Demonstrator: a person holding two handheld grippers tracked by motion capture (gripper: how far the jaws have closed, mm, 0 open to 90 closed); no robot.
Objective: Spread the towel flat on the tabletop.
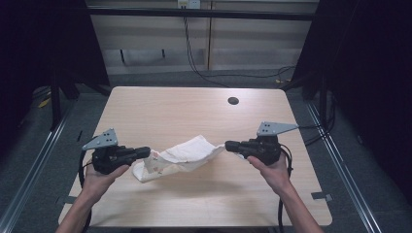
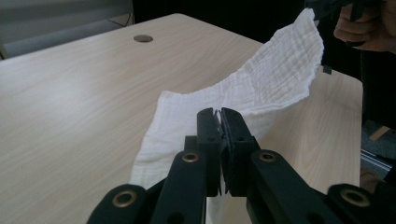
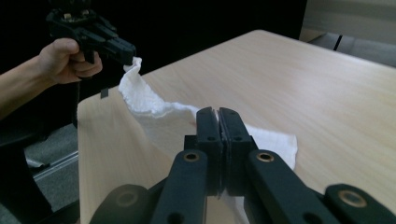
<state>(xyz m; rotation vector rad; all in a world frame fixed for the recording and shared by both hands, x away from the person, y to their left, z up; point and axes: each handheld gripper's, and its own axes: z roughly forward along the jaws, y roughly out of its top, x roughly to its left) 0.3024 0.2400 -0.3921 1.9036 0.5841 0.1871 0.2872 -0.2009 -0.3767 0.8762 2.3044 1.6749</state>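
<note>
Both tongs (image 1: 145,153) clamped on cloth (image 1: 187,155)

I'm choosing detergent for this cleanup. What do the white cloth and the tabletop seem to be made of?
White cloth: likely cotton gauze, matte; a fine crinkled grid weave shows and it drapes limply. Tabletop: probably wood-look laminate, smooth with low sheen; pale, even grain lines.

Standing on grey carpet (image 1: 145,80), a light wooden desk (image 1: 170,109) with a round cable hole (image 1: 233,101); black cables (image 1: 194,58) trailing before a pale wall (image 1: 145,34).
</note>
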